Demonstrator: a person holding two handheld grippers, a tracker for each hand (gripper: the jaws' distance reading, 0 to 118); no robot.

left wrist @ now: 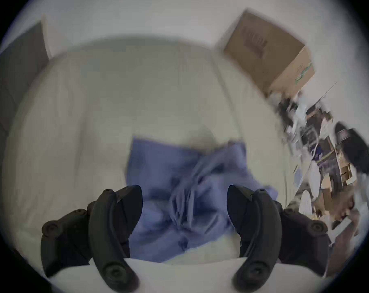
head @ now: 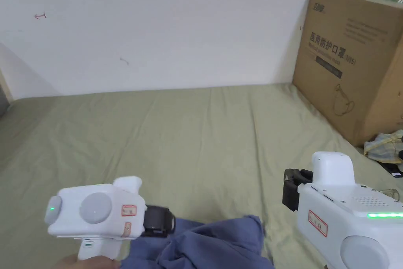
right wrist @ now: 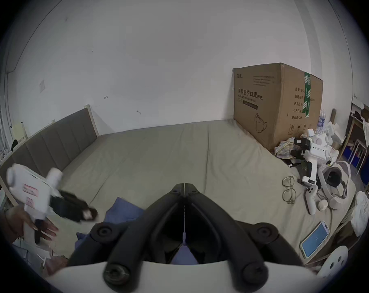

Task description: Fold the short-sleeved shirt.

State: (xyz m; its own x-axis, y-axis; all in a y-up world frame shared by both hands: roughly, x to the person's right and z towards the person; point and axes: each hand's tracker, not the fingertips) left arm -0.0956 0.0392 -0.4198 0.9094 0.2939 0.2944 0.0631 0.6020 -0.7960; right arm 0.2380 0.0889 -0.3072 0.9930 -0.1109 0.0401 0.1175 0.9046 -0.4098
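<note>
Left gripper [left wrist: 184,204]: jaws spread wide apart, held low at left by a hand [head: 88,262]. Right gripper [right wrist: 184,188]: jaws closed tip to tip, held at right, level.

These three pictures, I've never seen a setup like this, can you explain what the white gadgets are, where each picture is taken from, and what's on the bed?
The white gadgets are hand-held grippers, one in each of a person's hands, each ending in two black jaws. The wide picture comes from a camera on the person's head; the two round ones come from cameras riding on the grippers.

In the head view the left gripper hangs just over a crumpled blue shirt lying on a green bedsheet. Its own view shows its jaws wide apart, holding nothing.

The right gripper has its jaws closed together; whether they pinch any cloth is unclear.

A cardboard box stands on the bed by the wall. The right gripper view also shows glasses and a phone.
</note>
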